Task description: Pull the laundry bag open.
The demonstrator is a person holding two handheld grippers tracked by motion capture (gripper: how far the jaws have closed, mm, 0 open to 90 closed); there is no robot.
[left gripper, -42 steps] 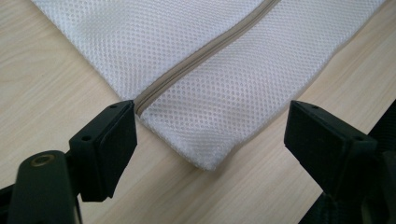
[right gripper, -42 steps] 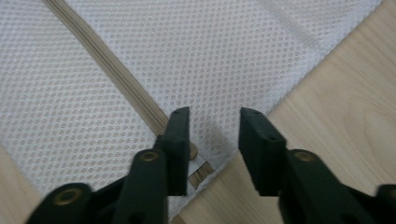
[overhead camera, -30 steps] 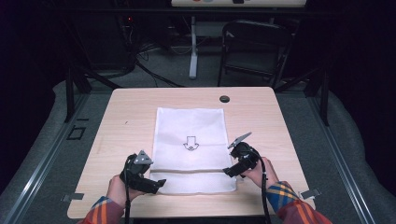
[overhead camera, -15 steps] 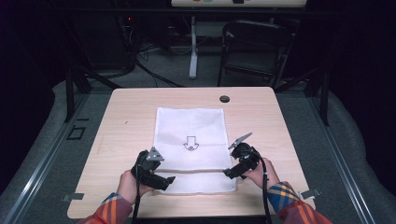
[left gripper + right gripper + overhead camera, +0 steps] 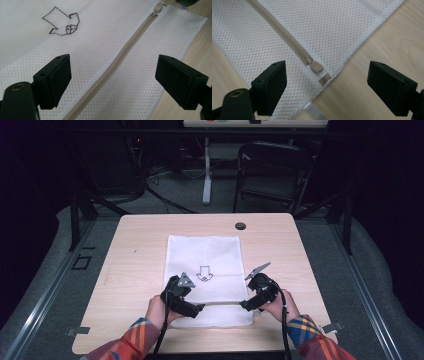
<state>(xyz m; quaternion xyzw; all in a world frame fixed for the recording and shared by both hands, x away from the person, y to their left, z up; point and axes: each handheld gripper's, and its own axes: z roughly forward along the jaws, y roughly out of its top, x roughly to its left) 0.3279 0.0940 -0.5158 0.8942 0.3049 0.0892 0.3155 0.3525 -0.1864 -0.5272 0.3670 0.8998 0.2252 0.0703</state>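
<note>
White mesh laundry bag (image 5: 205,270), flat and rectangular with a stitched brown arrow outline (image 5: 203,272) on it, lies at the middle of the pale wooden table (image 5: 135,270), its near end reaching toward six o'clock where both hands work. A beige zipper (image 5: 117,62) runs across that near end, and its beige pull tab (image 5: 315,67) sits at the bag's corner on the four o'clock side.

The step in hand looks like the approach before unzipping: both tools are lining up on the zipper and neither has taken hold. The left gripper (image 5: 196,310) hangs over the bag's seven o'clock part; in the left gripper view its jaws stand wide apart, straddling the zipper line with bare mesh between them and no pad on the fabric. The right gripper (image 5: 246,305) hovers at the bag's near corner at about five o'clock; in the right gripper view its jaws are also spread wide, having just closed a little, and the pull tab lies between them but nearer the left pad (image 5: 270,86), untouched.

The next move, as I judge it, calls for the right gripper to drop and centre on the small tab, then pinch it squarely, while the left gripper presses or pinches the mesh beside the zipper to keep the bag from sliding as the tab is drawn along.
</note>
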